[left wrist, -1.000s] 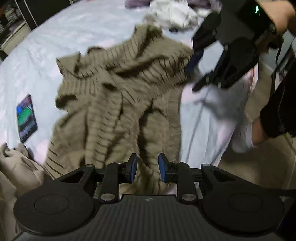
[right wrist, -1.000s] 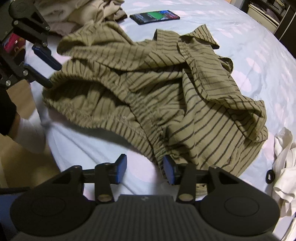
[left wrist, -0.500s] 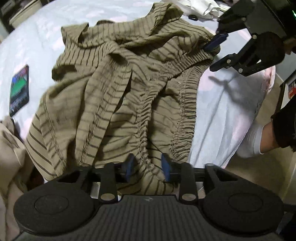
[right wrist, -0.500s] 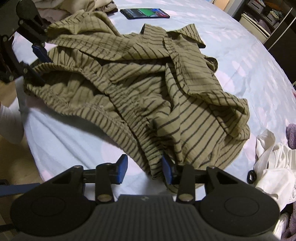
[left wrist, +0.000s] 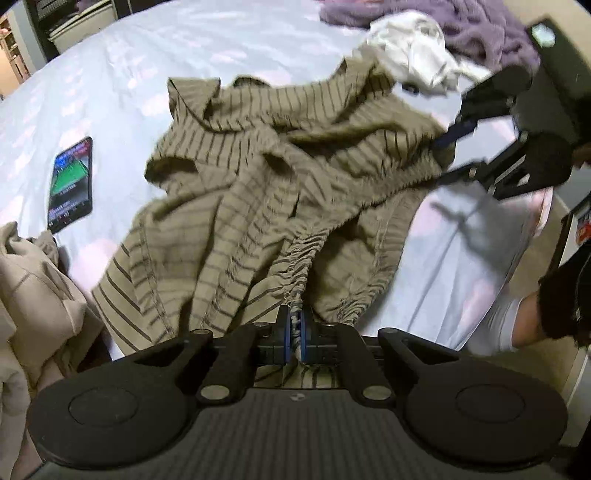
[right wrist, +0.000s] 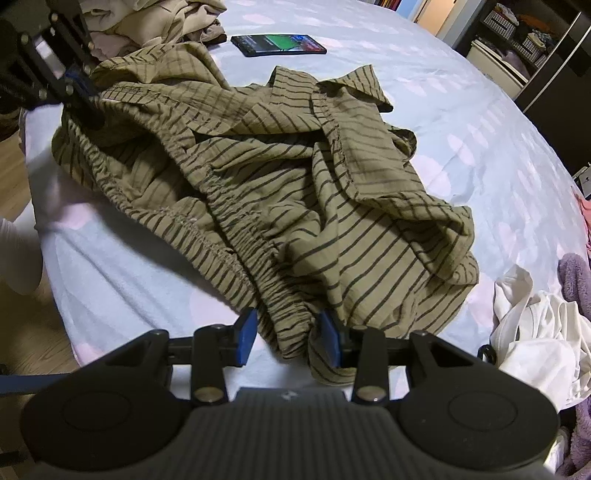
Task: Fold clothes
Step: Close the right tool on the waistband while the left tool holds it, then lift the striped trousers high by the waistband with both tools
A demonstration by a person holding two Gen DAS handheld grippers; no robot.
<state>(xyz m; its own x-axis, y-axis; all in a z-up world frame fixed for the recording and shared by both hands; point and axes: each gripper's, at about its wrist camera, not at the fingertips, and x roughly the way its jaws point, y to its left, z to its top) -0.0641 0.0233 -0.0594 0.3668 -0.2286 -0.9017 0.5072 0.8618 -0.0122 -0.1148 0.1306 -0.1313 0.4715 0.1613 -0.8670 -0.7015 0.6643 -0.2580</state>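
Observation:
Olive striped shorts [left wrist: 280, 184] [right wrist: 295, 177] lie crumpled on the pale blue bed sheet [left wrist: 166, 55] [right wrist: 480, 122], elastic waistband toward the near edge. My left gripper [left wrist: 294, 332] is shut on a gathered part of the waistband, which rises taut from the pads. My right gripper [right wrist: 288, 334] is open, its blue pads straddling the other end of the waistband, fabric bunched between them. In the left wrist view the right gripper [left wrist: 452, 153] shows at the far right corner of the shorts. The left gripper [right wrist: 79, 94] appears at upper left in the right wrist view.
A phone [left wrist: 70, 184] [right wrist: 279, 45] with a lit screen lies on the sheet beyond the shorts. Beige clothes [left wrist: 33, 288] [right wrist: 155, 18] are piled at one side, a white garment [left wrist: 410, 55] [right wrist: 535, 332] and purple fabric [left wrist: 480, 29] at the other. A person's sock and leg [left wrist: 517, 325] stand by the bed edge.
My left gripper has closed on the waistband and pulled it up taut. The right gripper moved forward so its open pads now straddle the waistband's other end.

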